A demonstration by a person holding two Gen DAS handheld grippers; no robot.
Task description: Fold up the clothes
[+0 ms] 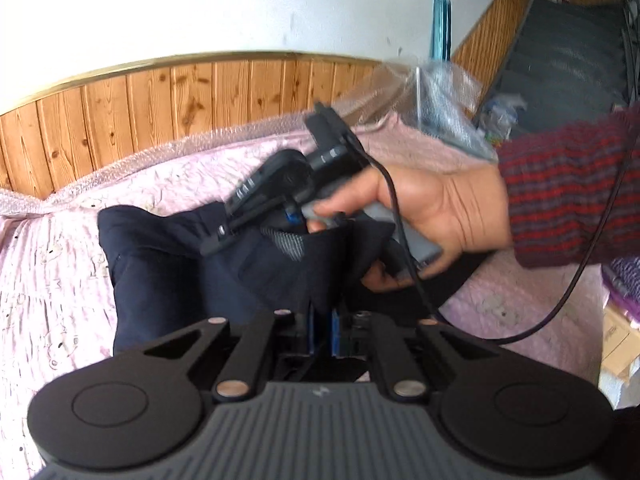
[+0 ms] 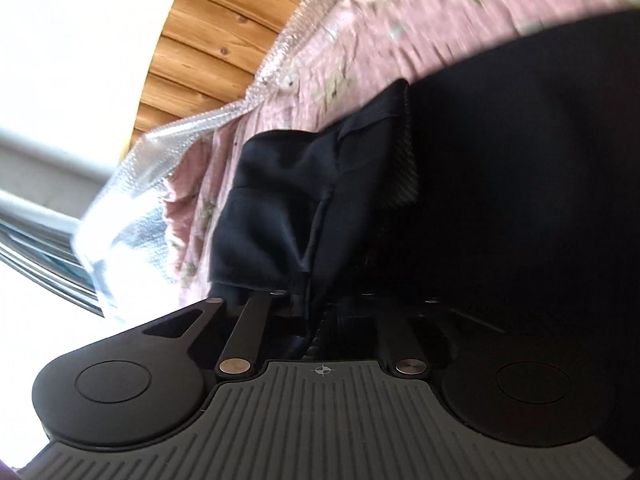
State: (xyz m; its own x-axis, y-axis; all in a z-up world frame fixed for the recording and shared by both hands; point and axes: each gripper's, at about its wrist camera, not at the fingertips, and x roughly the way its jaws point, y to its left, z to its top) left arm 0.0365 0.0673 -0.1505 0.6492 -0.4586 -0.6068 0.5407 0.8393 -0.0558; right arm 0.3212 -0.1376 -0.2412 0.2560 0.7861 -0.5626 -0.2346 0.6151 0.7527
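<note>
Dark garment (image 1: 168,272) bunched mid-frame on pink quilt (image 1: 52,280). Left gripper (image 1: 322,320) clamped on cloth, lower centre. Right gripper (image 2: 316,312) likewise pinching fabric; right hand (image 1: 440,216) centre right.

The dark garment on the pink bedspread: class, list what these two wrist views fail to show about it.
- Left wrist view: the dark garment has its near part hidden behind the left gripper.
- Left wrist view: the right gripper is blurred, so its grip is unclear.
- Right wrist view: the garment's right side sinks into black shadow; the bedspread is smeared.
</note>
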